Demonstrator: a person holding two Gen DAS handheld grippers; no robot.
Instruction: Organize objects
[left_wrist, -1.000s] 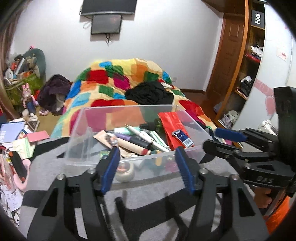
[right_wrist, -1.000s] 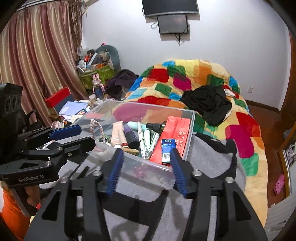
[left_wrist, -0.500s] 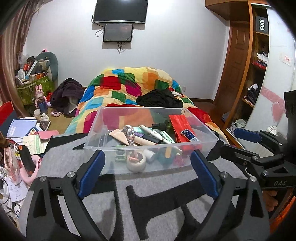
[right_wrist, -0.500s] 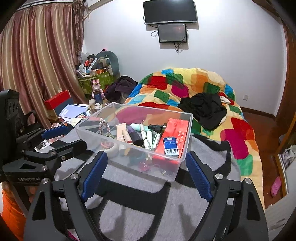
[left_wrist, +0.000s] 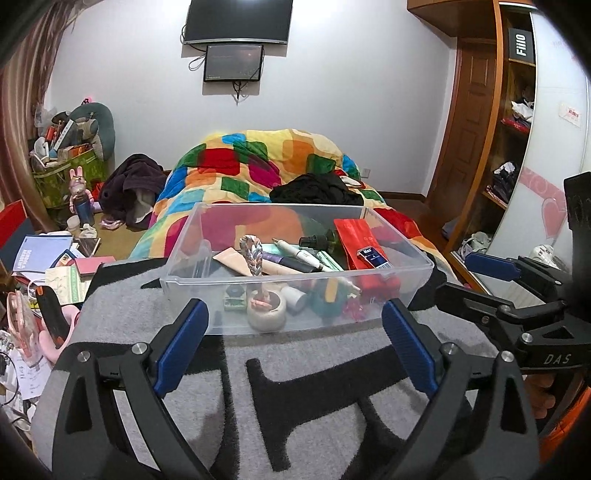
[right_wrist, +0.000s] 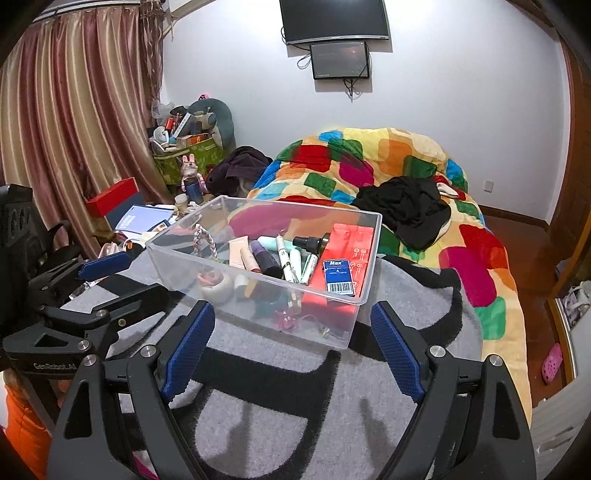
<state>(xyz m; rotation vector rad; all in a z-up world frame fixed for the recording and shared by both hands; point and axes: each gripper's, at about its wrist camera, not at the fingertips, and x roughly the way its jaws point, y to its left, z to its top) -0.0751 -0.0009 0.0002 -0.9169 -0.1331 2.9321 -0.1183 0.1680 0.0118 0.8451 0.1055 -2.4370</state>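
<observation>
A clear plastic bin (left_wrist: 207, 236) sits on a grey and black blanket (left_wrist: 317, 373); it also shows in the right wrist view (right_wrist: 365, 273). It holds tubes and pens (left_wrist: 295, 254), a red pouch (left_wrist: 356, 236), a blue card box (right_wrist: 339, 277), a braided cord (left_wrist: 252, 254) and a tape roll (left_wrist: 266, 310). My left gripper (left_wrist: 293, 336) is open and empty, just short of the bin's near wall. My right gripper (right_wrist: 291, 336) is open and empty before the bin's near corner. Each gripper shows at the side of the other's view.
A bed with a bright patchwork quilt (left_wrist: 255, 162) and black clothes (right_wrist: 406, 206) lies behind the bin. Books, papers and clutter (left_wrist: 40, 258) cover the floor at left. A wardrobe (left_wrist: 517, 147) stands at right, curtains (right_wrist: 74, 110) at left.
Both grippers have opened wide and drawn back from the bin. The bin now stands free on the blanket, farther from both cameras.
</observation>
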